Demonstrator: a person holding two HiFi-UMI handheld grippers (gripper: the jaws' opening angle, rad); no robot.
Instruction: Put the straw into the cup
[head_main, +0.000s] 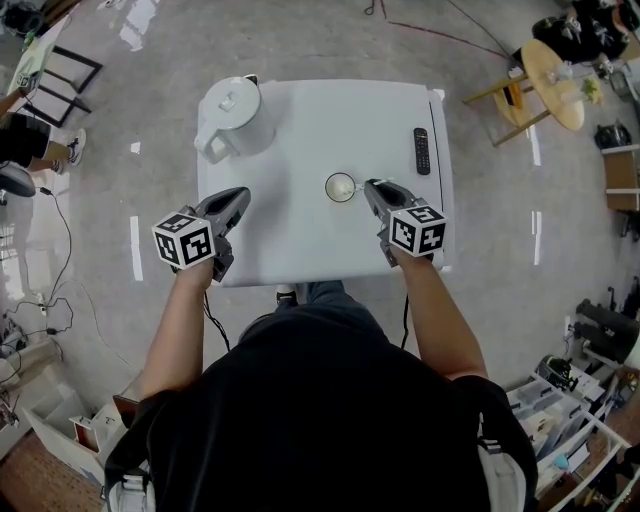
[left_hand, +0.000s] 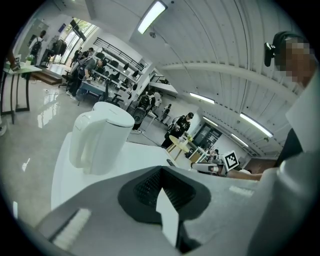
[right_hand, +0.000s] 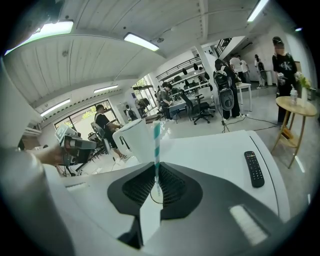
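On the white table (head_main: 320, 120) we note a white cup (head_main: 340, 187) near the middle, a white kettle (head_main: 232, 115) at the far left corner and a black remote (head_main: 422, 150) towards the right edge, all well apart. Right gripper (head_main: 370, 187) sits low, its tip just beside the cup's right side in the head view. In the right gripper view its jaws are pinched on a teal-and-white striped straw (right_hand: 156, 150), which stands upright between the ribbed pads (right_hand: 137, 187) and rises above the right gripper (right_hand: 156, 170). A thin curved rim shows under the straw's lower end; we cannot tell whether that end is inside the cup or only above it. Beyond the straw, that view shows the kettle (right_hand: 135, 140) and, off to the right, the remote (right_hand: 254, 169). Left gripper (head_main: 240, 195) is held over the table's near left part, well apart from the cup, pointing towards the kettle. In the left gripper view the left gripper (left_hand: 161, 172) has its jaws pressed together at the tips with nothing between them, and the kettle (left_hand: 100, 135) stands ahead to the left. A round wooden side table (head_main: 555, 85) stands on the floor beyond the table's far right corner.
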